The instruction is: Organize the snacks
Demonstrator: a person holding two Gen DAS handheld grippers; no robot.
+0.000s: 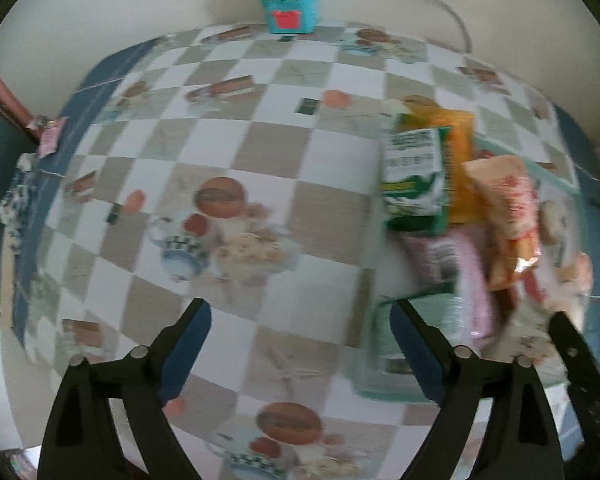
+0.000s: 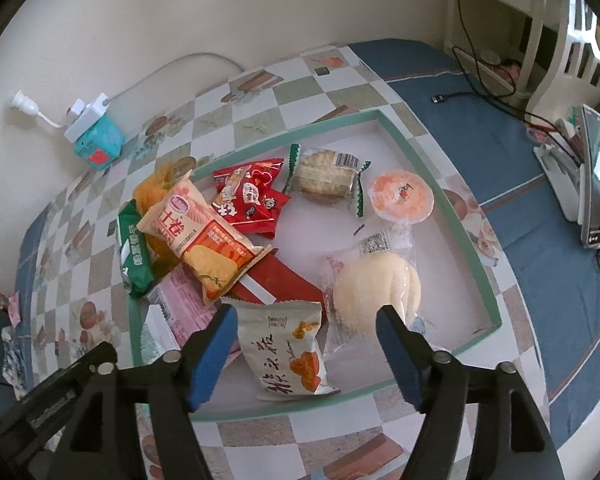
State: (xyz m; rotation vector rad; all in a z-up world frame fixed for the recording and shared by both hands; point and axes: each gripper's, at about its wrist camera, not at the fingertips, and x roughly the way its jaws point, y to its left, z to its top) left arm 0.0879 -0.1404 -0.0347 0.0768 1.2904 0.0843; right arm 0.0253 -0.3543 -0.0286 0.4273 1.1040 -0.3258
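the right gripper [image 2: 304, 344] hangs with its blue pads spread wide, a white packet [image 2: 288, 348] lying loose between them in the tray [image 2: 476, 248]. a peach packet [image 2: 204, 236], red packets [image 2: 252, 196], a cracker pack [image 2: 326, 176], a jelly cup [image 2: 402, 196] and a pale bun [image 2: 376, 292] also lie in the tray. the left gripper [image 1: 300, 320] is released over the checked cloth [image 1: 260, 152], gripping nothing, just left of the tray.
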